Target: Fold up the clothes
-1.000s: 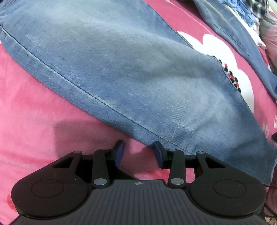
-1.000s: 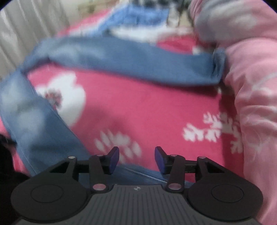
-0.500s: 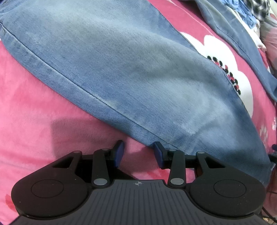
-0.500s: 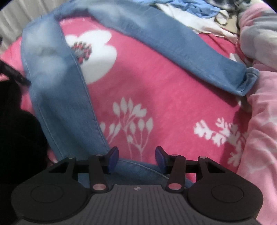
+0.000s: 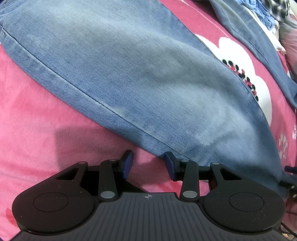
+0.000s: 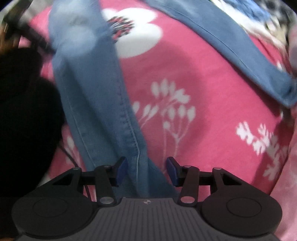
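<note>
A pair of faded blue jeans (image 5: 141, 77) lies spread on a pink flowered blanket (image 5: 37, 126). In the left wrist view one wide leg runs diagonally across the frame. My left gripper (image 5: 148, 164) is open, hovering at the leg's lower seam edge, its right fingertip touching the denim. In the right wrist view that leg (image 6: 96, 103) runs down the frame and passes between the fingers of my right gripper (image 6: 146, 169), which is open over it. The other leg (image 6: 232, 42) stretches to the upper right, ending in a cuffed hem.
A heap of other clothes (image 5: 267, 16), blue, white and checked, lies at the far right of the blanket. A pale pink quilt (image 6: 291, 166) rises along the right edge. A dark shape (image 6: 24, 115) fills the left side of the right wrist view.
My right gripper has swung left and down, so the near jeans leg now lies between its fingers. The left gripper has barely moved, drifting slightly along the leg's seam.
</note>
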`<action>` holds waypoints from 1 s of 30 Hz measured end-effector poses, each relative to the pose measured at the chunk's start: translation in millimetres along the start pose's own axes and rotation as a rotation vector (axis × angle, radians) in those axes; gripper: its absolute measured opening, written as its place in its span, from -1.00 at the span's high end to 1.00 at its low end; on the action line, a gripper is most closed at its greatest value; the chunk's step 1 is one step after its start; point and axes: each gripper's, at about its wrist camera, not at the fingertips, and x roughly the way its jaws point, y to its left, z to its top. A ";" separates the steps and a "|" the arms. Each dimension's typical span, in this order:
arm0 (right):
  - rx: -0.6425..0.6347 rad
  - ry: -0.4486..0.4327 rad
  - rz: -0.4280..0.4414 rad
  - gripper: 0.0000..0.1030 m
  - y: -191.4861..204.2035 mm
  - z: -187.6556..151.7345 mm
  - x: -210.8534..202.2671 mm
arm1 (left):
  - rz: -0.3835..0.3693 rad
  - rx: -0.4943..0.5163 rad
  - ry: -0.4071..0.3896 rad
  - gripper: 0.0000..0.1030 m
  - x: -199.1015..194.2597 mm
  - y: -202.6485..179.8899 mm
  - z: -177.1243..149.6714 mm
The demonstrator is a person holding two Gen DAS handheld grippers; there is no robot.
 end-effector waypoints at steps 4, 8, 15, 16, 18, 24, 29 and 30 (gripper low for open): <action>-0.107 -0.057 -0.140 0.79 36.4 -6.2 -5.4 | -0.001 -0.003 -0.001 0.24 -4.6 -5.6 -5.9; -0.003 -0.149 -0.256 0.89 31.6 -3.4 -29.0 | 0.000 0.000 0.001 0.24 -8.5 -13.8 -11.8; 0.227 -0.227 -0.411 0.74 -3.0 4.8 -7.9 | 0.000 0.007 0.002 0.21 -18.1 -31.4 -23.0; 0.270 -0.213 -0.455 0.74 -11.0 3.4 -2.3 | 0.000 0.007 0.002 0.21 -19.2 -34.7 -24.4; 0.368 -0.190 -0.537 0.74 -28.1 -0.2 5.4 | -0.001 0.005 0.002 0.21 -21.4 -42.2 -27.6; 0.531 -0.360 -0.442 0.68 -21.7 -26.5 -61.5 | -0.006 -0.001 0.000 0.21 -27.9 -64.9 -37.2; 0.522 -0.152 -0.349 0.75 12.5 -51.3 -25.9 | -0.010 -0.005 0.000 0.20 -31.4 -85.5 -44.7; 0.587 -0.070 -0.386 0.74 9.7 -62.5 -12.8 | -0.011 -0.006 -0.001 0.20 -31.9 -90.3 -45.9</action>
